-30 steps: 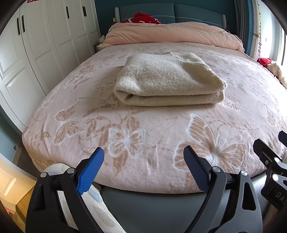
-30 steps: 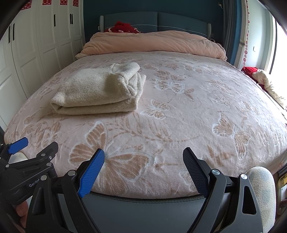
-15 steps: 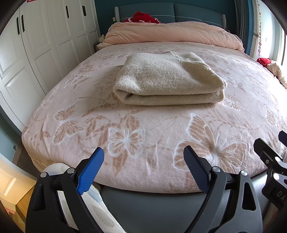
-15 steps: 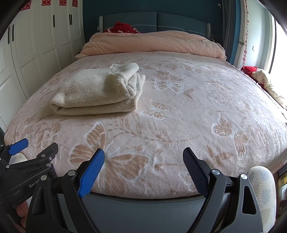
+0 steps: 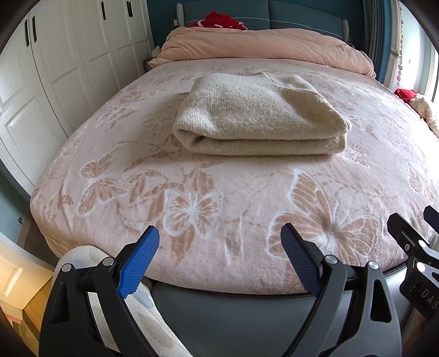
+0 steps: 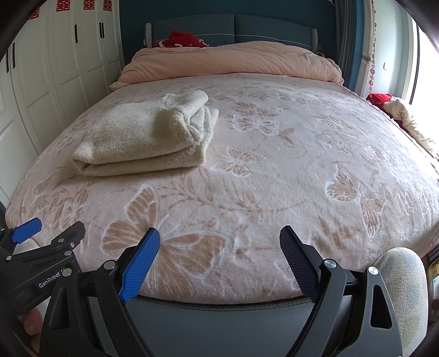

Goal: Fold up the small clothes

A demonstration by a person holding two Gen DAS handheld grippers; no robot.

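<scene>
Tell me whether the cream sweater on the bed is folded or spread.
Folded: the cream sweater lies as a compact stack, its layers showing along the near edge.

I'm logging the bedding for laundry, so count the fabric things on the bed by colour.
Cream: 1, the folded sweater
Pink: 2, the butterfly blanket and the duvet
Red: 1, the cloth at the headboard
Total: 4
</scene>
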